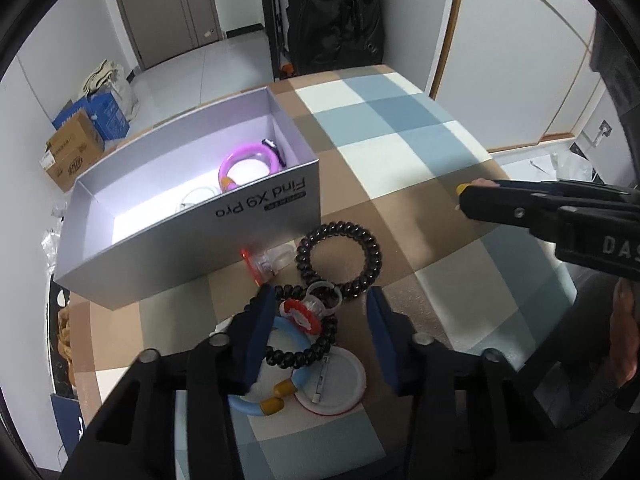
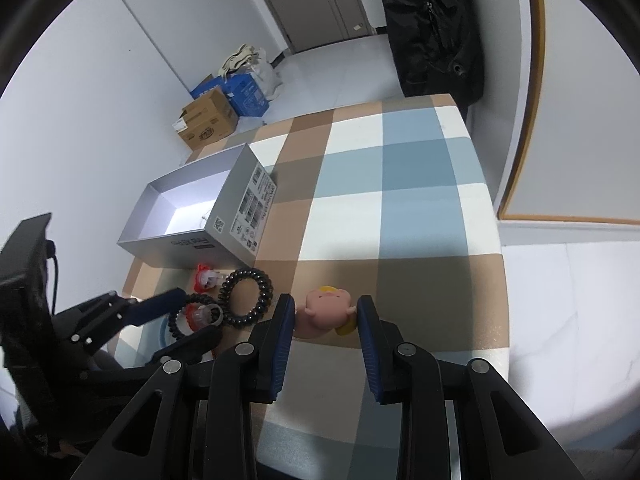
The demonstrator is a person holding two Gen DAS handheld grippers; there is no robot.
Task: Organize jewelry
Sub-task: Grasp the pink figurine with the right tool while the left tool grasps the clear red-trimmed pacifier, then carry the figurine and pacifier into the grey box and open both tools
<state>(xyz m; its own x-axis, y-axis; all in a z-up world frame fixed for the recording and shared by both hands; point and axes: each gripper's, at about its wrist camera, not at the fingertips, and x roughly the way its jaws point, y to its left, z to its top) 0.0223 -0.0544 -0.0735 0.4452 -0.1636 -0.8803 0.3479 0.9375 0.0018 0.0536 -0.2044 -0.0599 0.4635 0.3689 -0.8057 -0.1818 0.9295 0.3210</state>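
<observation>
An open grey phone box stands on the checked table; inside lie a purple ring bracelet and a clear piece. In front of it lie a black coil hair tie, a red-and-clear ring, a second coil tie, a red-white ring, a blue bracelet and a white round badge. My left gripper is open, its fingers either side of the red-white ring. My right gripper holds a pink figure with yellow hair between its pads.
Cardboard and blue boxes stand on the floor beyond the table's left edge. A black bag hangs at the far end. The table's right edge drops to white floor. The box also shows in the right wrist view.
</observation>
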